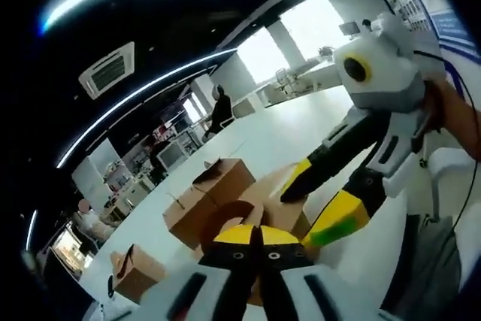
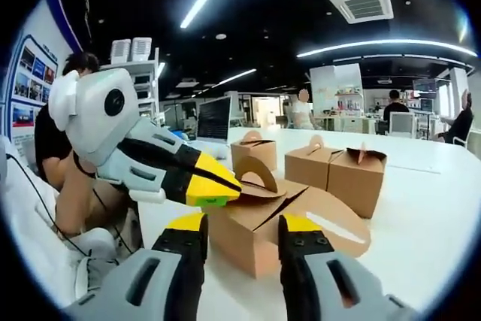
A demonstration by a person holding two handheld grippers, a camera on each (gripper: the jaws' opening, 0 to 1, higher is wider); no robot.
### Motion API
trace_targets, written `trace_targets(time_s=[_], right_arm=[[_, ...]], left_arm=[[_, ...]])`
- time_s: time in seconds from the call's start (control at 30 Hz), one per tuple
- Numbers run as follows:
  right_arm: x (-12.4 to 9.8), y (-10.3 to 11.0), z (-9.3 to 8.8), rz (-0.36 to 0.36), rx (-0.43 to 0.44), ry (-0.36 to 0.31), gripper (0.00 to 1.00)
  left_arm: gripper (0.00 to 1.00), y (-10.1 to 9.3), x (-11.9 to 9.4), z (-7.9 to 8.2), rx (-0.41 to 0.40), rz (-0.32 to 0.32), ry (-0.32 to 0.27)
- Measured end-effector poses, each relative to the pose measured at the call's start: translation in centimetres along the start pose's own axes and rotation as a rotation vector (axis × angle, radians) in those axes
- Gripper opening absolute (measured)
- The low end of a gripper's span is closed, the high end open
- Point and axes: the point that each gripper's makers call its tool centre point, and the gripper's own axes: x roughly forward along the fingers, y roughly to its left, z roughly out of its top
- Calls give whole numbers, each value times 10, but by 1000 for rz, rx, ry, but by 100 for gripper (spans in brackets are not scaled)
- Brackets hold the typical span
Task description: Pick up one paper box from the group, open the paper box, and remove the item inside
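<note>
Nearest paper box [image 2: 282, 227]: brown kraft card, arched handle, top flaps parted, on the white bench [image 2: 428, 208] near its front edge. Left tongs [image 2: 214, 186] closed on a flap at its left. Right tongs [image 2: 242, 240] spread wide before it. Left gripper view: left tongs [image 1: 257, 237] pinched on card. Three more boxes [image 2: 331, 167] stand behind.

White table [image 2: 443, 208]; laptop [image 2: 214, 119]; ceiling vent [image 2: 366, 3]; seated person [image 2: 394, 107].
</note>
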Motion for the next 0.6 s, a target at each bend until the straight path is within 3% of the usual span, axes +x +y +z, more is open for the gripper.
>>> trace_targets(time_s=[0.53,0.6], right_arm=[[0,1,0,-5,12,6,35],[1,0,-6,-7,15,34,35]], left_arm=[[3,13,-5,1,-72,11,-40],[3,15,-7,2,-77,24,-49]])
